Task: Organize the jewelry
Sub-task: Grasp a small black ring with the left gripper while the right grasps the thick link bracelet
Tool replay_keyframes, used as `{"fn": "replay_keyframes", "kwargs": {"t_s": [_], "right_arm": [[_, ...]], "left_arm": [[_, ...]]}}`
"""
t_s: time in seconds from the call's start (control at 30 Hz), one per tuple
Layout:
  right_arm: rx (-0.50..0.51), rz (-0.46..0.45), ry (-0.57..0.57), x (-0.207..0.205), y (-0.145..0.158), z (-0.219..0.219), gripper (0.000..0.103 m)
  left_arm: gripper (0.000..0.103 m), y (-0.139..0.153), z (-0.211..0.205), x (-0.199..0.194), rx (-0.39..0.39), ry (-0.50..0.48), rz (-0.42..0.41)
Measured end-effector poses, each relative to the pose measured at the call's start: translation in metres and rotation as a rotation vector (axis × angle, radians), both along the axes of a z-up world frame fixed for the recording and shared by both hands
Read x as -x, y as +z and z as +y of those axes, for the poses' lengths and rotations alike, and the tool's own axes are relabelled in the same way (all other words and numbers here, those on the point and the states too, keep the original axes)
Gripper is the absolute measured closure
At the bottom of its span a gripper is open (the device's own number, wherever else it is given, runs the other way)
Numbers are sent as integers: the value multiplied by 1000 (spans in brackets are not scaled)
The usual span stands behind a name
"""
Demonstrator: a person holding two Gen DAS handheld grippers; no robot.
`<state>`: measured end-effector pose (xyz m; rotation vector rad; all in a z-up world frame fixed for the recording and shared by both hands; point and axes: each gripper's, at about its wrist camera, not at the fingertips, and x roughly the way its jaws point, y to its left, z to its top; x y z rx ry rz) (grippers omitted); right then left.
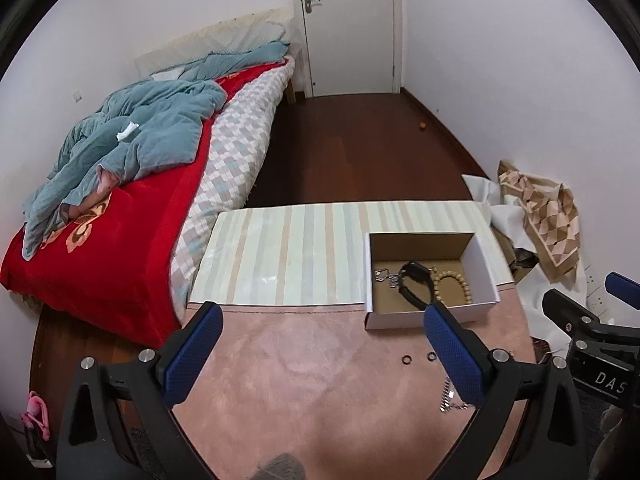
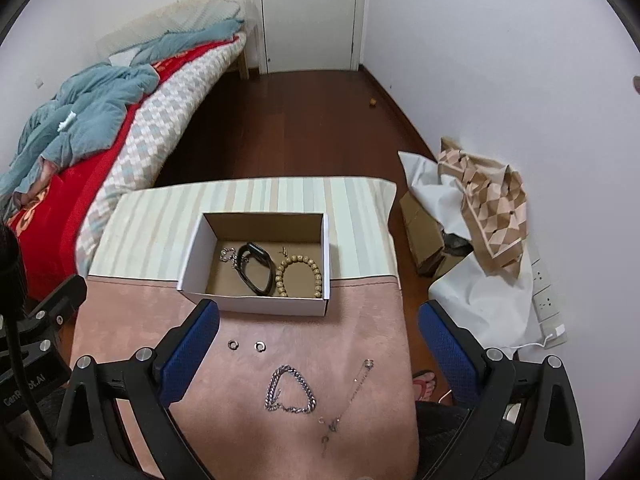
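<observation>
Two rings (image 2: 246, 345) beside open right claw (image 2: 319, 347), chain (image 2: 290, 390) between fingers

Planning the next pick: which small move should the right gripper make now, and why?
Probably lower the open right gripper onto the chunky chain bracelet. It lies loose on the pink cloth right below the gripper, while the box already holds a watch, a bead bracelet and a chain.
</observation>
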<state>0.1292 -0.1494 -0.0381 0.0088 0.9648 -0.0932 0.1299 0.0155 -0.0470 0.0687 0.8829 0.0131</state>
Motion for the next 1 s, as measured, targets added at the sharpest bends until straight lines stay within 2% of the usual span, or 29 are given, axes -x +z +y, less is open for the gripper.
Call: {"fn": "replay_keyframes", "kwargs": {"t_s": [0.27,0.4,0.53,0.63,0.73,0.87,1.0], "right_arm": [[-24,-57,-3,35,34,-1,2],[-41,-53,-18,46,34,-8,2],[-77,22,-48,48,3,-23,2],[-119,113,-78,48,-36,-39,2],[-167,197,-118,52,-79,-56,3],[-247,263,-120,55,-126,-66,21],[-268,305,-72,44,-163,-54,39]], "left_arm": [[0,27,-1,30,26,0,-42],[0,27,2,38,36,26,-57],[0,2,5,40,28,56,-16],[0,-25,4,38,13,67,43],[0,-62,-3,35,-36,71,124],[0,-100,-9,30,-101,71,200],[0,-130,-13,20,-146,78,255]]}}
